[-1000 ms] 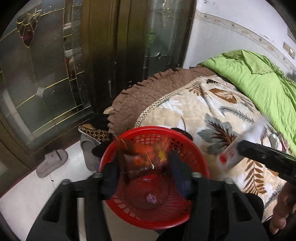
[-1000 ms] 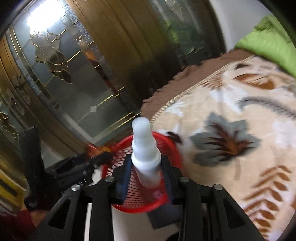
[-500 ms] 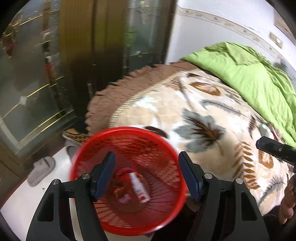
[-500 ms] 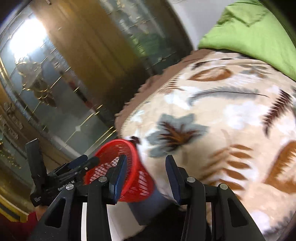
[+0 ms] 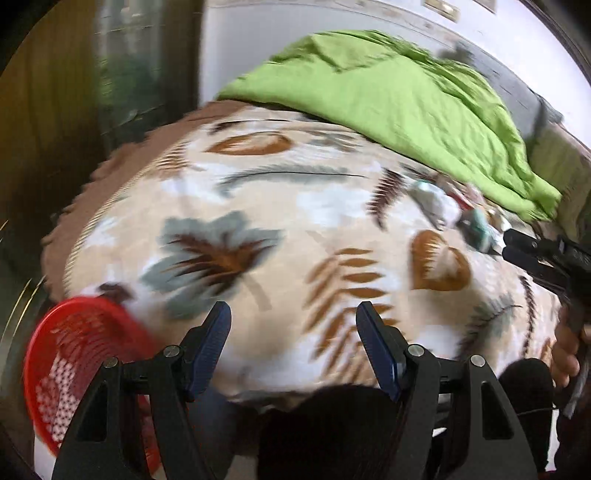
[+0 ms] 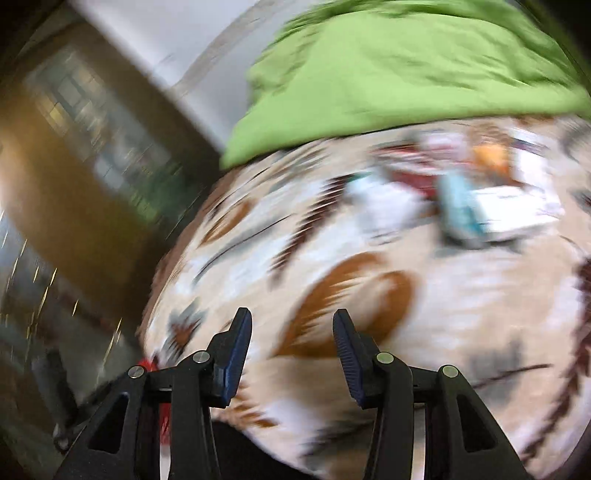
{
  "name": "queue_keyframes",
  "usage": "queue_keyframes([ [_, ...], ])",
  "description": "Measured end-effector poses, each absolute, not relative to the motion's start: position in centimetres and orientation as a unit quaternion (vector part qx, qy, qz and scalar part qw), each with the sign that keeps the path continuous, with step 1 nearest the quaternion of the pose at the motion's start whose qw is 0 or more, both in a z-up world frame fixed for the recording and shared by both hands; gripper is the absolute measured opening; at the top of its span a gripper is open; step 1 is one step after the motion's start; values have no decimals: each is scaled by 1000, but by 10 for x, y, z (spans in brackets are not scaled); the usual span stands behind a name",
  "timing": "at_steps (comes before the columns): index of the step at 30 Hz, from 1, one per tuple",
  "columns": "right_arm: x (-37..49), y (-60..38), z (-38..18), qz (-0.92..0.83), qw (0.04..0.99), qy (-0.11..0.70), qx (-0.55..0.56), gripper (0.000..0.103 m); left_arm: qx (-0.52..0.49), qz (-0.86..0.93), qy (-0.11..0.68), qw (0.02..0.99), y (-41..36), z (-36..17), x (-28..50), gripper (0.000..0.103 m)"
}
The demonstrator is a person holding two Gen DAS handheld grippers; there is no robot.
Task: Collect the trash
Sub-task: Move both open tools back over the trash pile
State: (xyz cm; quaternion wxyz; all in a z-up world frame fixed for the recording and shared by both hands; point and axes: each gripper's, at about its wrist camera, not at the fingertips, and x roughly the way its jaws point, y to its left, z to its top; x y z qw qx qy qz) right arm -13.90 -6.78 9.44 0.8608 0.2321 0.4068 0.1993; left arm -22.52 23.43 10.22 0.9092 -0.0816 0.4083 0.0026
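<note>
A red mesh basket (image 5: pixel 70 354) sits low at the left of the left wrist view, off the foot of the bed. My left gripper (image 5: pixel 293 314) is open and empty, over the leaf-patterned blanket (image 5: pixel 258 236). A blurred pile of trash (image 5: pixel 454 210) lies further up the bed beside the green quilt (image 5: pixel 388 96). The right gripper (image 5: pixel 517 247) shows there from the side, close to that pile. In the right wrist view my right gripper (image 6: pixel 291 325) is open and empty above the blanket (image 6: pixel 369 295), with the trash pile (image 6: pixel 472 195) ahead: white, teal, red and orange pieces, blurred.
Dark wood and glass doors (image 6: pixel 74 147) stand to the left of the bed. A white wall (image 5: pixel 258 33) runs behind the quilt. A person's hand (image 5: pixel 565 347) holds the right gripper at the right edge. Both views are motion-blurred.
The right gripper let go of a white bottle, which went into the basket. Both grippers then swung right, from the basket toward the bed and the trash pile; the basket slid to the left edge.
</note>
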Motion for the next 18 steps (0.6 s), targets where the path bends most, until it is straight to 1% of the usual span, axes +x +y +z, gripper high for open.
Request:
queue_keyframes([
  [3, -126, -119, 93, 140, 864, 403, 268, 51, -66, -25, 412, 908, 211, 106, -211, 69],
  [6, -111, -165, 96, 86, 865, 394, 298, 57, -49, -58, 418, 905, 184, 109, -193, 69],
  [8, -98, -187, 100, 55, 871, 388, 297, 65, -45, -77, 424, 901, 170, 111, -183, 69],
  [10, -84, -207, 105, 28, 874, 384, 297, 65, -46, -96, 430, 896, 155, 111, -169, 69],
  [12, -67, -222, 107, 15, 876, 382, 293, 70, -47, -114, 436, 892, 140, 112, -156, 69],
  [15, -37, -234, 104, -6, 875, 392, 286, 72, -44, -133, 444, 885, 121, 111, -138, 69],
  [18, -7, -245, 89, -16, 865, 411, 287, 72, -40, -147, 454, 878, 105, 107, -120, 69],
])
